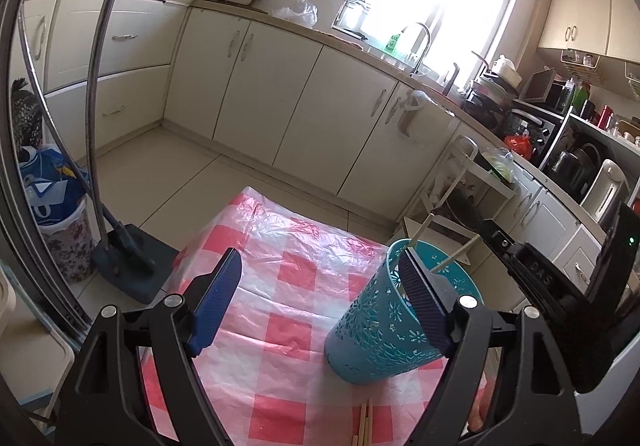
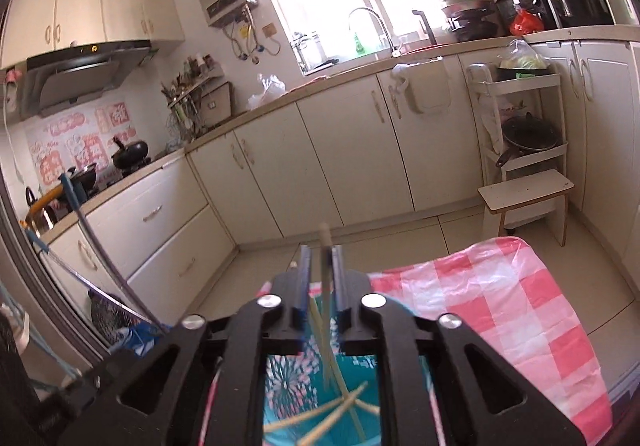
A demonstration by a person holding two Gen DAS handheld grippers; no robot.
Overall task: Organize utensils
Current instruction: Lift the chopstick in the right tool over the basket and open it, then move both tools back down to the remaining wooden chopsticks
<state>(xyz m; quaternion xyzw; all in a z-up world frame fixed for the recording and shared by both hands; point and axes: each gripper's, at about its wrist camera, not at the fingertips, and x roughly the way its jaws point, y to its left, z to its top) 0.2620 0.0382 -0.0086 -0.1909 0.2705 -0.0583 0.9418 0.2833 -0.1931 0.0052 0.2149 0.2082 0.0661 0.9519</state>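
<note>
Your left tongs [image 1: 320,300] stand apart beside the holder [image 1: 384,310]. Your right tongs [image 2: 322,270] stand slightly apart around a chopstick [image 2: 325,266] over it.

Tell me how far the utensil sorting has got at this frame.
Partly done. Several chopsticks already stand inside the teal holder. In hand: one chopstick sits between the right tool's slightly parted fingers, directly above the holder; a grip isn't clear. The left tool is open beside the holder. Left: at least two chopsticks lie on the checked cloth.
</note>
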